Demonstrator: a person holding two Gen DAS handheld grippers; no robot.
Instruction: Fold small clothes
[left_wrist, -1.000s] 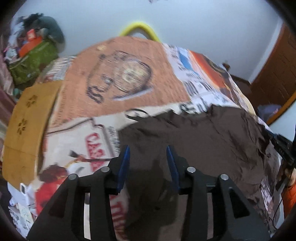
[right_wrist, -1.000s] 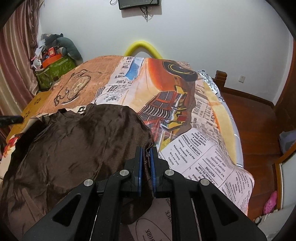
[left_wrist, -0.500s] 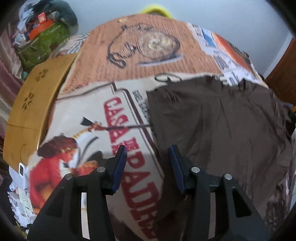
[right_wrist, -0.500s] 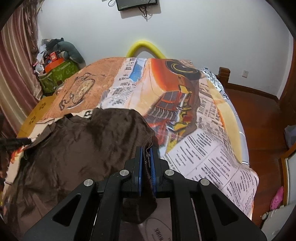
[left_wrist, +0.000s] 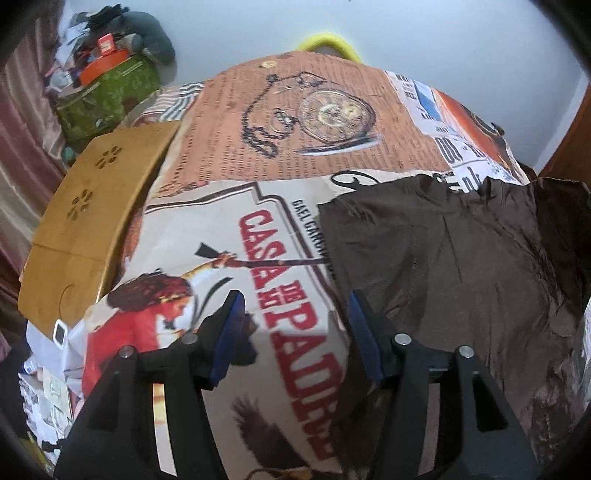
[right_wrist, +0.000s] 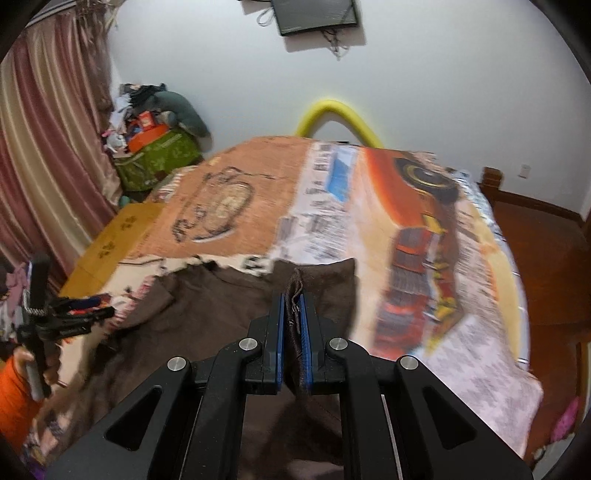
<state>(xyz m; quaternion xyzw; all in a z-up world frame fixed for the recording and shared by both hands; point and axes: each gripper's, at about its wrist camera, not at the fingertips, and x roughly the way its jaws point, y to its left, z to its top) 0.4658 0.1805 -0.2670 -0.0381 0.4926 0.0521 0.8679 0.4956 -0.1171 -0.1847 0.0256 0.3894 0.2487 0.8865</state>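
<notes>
A dark brown garment (left_wrist: 450, 280) lies spread on the printed bedspread (left_wrist: 258, 155). In the left wrist view my left gripper (left_wrist: 295, 314) hovers over the garment's left edge with its jaws opening; only the bedspread print and the cloth's edge lie below the gap, nothing pressed. The right wrist view shows my right gripper (right_wrist: 293, 295) shut on a pinched fold of the brown garment (right_wrist: 221, 306), lifting that edge off the bed. The left gripper (right_wrist: 96, 314) appears at the far left there, held by a hand in an orange sleeve.
A yellow-brown board (left_wrist: 85, 229) borders the bed's left side. A green bag (right_wrist: 159, 158) piled with clutter stands by the curtain (right_wrist: 44, 158). A yellow foam arch (right_wrist: 338, 118) rises at the bed's far end. Wooden floor (right_wrist: 546, 258) lies to the right.
My left gripper has slid left off the garment to its left edge, sunk lower and widened. My right gripper has risen, pulling the pinched brown edge up with it.
</notes>
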